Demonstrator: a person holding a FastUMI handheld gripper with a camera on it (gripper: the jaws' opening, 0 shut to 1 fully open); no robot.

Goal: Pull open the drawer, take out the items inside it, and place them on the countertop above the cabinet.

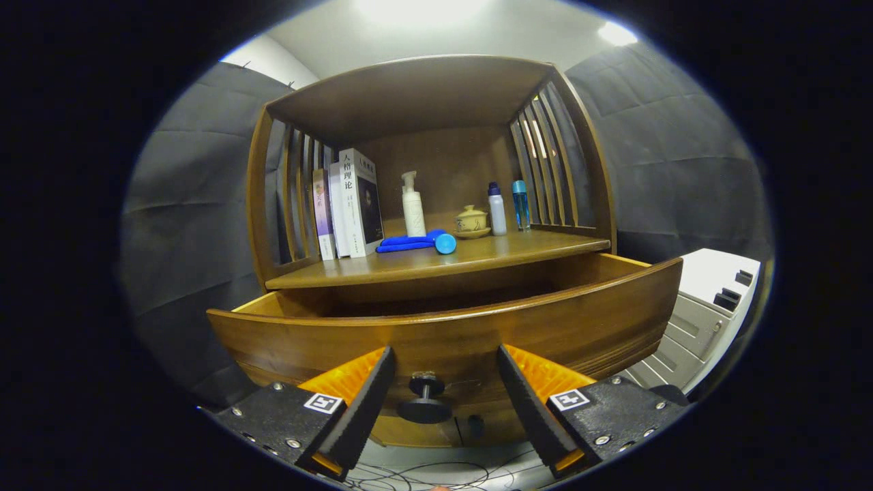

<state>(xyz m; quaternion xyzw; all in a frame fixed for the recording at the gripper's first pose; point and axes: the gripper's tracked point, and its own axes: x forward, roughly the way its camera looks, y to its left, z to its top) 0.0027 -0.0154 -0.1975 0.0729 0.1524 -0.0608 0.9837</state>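
The wooden drawer (pixel 443 334) stands pulled out from the cabinet, its curved front facing me. Its dark round knob (pixel 424 402) sits between my two fingers, untouched by either. My gripper (pixel 445 361) is open, with the orange-and-black fingers (pixel 365 399) spread wide on both sides of the knob. The drawer's inside is hidden behind its front panel. Above it runs the countertop (pixel 477 256), where a blue cloth (pixel 407 243) lies with a blue round cap (pixel 445 243) beside it.
On the countertop stand books (pixel 354 204) at the left, a white pump bottle (pixel 413 208), a small lidded teacup (pixel 471 221), a white bottle (pixel 497 209) and a blue bottle (pixel 521 204). A white-grey cabinet (pixel 709 307) stands right of the drawer. Cables (pixel 436 474) lie on the floor.
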